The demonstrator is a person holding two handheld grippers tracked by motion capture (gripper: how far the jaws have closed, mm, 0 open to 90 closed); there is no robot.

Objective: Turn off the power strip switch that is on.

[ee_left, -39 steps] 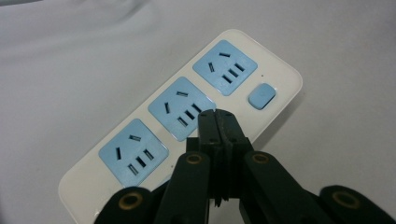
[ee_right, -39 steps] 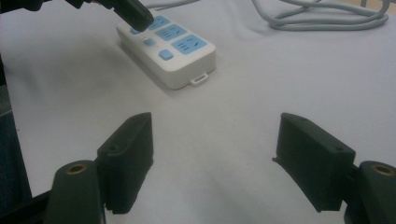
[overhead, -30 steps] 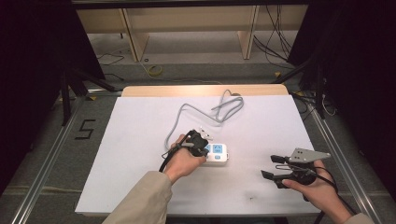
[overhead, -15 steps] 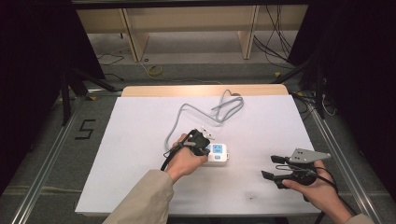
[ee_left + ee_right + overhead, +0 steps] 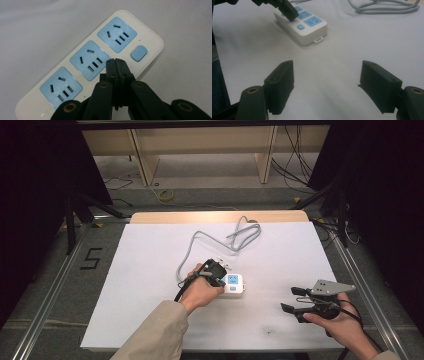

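A white power strip [image 5: 235,284] with three blue sockets [image 5: 87,60] and a blue switch button [image 5: 139,53] lies flat near the middle of the white table [image 5: 145,270]. My left gripper [image 5: 221,277] is shut with nothing between its jaws. Its joined tips [image 5: 116,63] sit over the strip's face, between the middle socket and the button. Whether they touch the strip I cannot tell. My right gripper [image 5: 290,299] is held open at the front right, well clear of the strip. In the right gripper view its wide-apart jaws [image 5: 329,85] face the strip [image 5: 308,30] and the left gripper [image 5: 287,10].
The strip's grey cable [image 5: 227,240] runs back from its left end and loops at the table's far middle [image 5: 384,7]. A wooden strip [image 5: 215,216] edges the table's back. Metal rails [image 5: 45,290] flank the table, with floor cables and shelving beyond.
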